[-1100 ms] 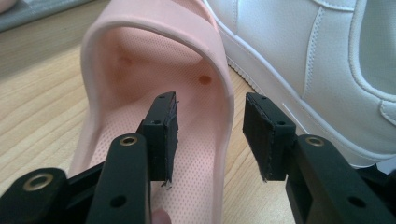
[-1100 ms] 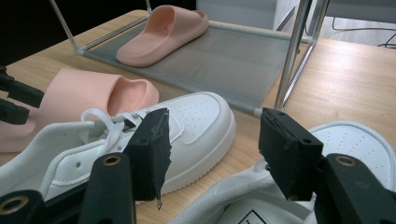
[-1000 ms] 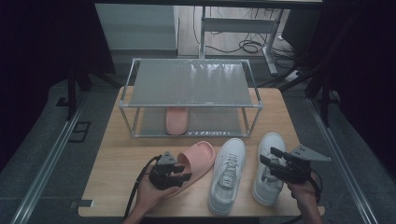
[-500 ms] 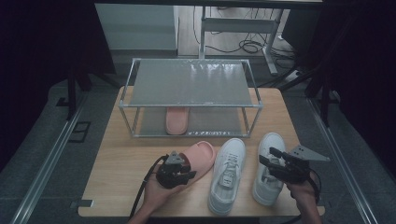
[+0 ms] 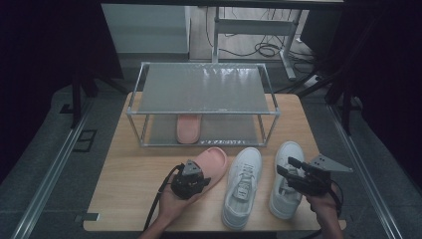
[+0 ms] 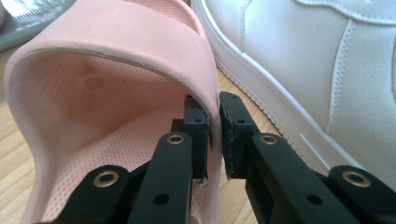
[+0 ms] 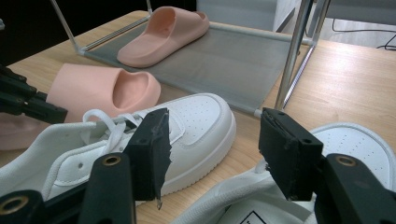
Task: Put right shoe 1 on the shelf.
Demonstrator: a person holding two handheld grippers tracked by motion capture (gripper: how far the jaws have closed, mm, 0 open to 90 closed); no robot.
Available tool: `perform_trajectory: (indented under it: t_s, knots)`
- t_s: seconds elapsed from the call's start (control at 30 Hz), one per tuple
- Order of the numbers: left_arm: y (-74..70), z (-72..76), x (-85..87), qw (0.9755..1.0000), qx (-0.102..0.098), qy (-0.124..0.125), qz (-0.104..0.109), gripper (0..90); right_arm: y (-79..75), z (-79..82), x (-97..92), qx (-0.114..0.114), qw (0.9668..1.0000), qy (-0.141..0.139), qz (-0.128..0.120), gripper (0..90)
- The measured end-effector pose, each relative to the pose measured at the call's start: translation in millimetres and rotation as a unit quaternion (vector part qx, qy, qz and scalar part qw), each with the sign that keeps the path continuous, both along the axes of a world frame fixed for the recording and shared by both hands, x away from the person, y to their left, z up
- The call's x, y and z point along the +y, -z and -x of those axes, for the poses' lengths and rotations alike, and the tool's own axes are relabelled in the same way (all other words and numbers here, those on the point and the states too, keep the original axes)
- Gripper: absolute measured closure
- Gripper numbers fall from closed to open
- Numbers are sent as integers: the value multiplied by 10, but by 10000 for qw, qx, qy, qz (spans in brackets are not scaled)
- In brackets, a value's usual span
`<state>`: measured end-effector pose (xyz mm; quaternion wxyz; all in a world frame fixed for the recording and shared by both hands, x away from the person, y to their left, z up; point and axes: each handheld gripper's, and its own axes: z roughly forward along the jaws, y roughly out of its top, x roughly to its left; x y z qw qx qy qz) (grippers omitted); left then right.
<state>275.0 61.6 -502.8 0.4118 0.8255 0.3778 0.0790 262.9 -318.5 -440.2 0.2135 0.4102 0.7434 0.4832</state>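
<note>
A pink slipper (image 5: 213, 160) lies on the wooden table (image 5: 134, 174) left of two white sneakers. My left gripper (image 5: 198, 170) sits at its near end. In the left gripper view the jaws have just been closing, and the left gripper (image 6: 214, 126) now pinches the side wall of the pink slipper's (image 6: 116, 42) strap between its pads. My right gripper (image 5: 286, 167) hovers open over the right sneaker (image 5: 291, 151). In the right gripper view the right gripper (image 7: 212, 144) has nothing between its jaws, above the right sneaker (image 7: 359, 144) and beside the left sneaker (image 7: 191, 119).
A metal two-shelf rack (image 5: 204, 89) stands at the back of the table, with a second pink slipper (image 5: 188, 128) on its lower shelf (image 7: 233, 60). The left white sneaker (image 5: 243, 181) lies close beside the held slipper. The table's front edge is just below both hands.
The left gripper has edged right onto the pink slipper's near end and its jaws have closed on the strap wall. The right gripper has stayed where it was.
</note>
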Motion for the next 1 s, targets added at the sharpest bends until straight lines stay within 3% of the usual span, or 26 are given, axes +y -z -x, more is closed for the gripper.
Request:
perform_trajectory:
  t_s: [0.27,0.4,0.77,1.0]
  knots:
    - [-248,-13,-14,9994,-272,-106,179,829,-23,14,-31,-14,10000,34,-61,436]
    - [-347,-96,-72,9989,-344,-155,281,828,-43,27,-46,-58,9999,41,-75,436]
    - [-468,-477,-318,9984,-244,-305,402,828,-63,36,-80,-89,9999,64,-122,436]
    - [-493,-546,-454,9989,-197,-228,356,830,-70,39,-103,-97,9998,84,-150,436]
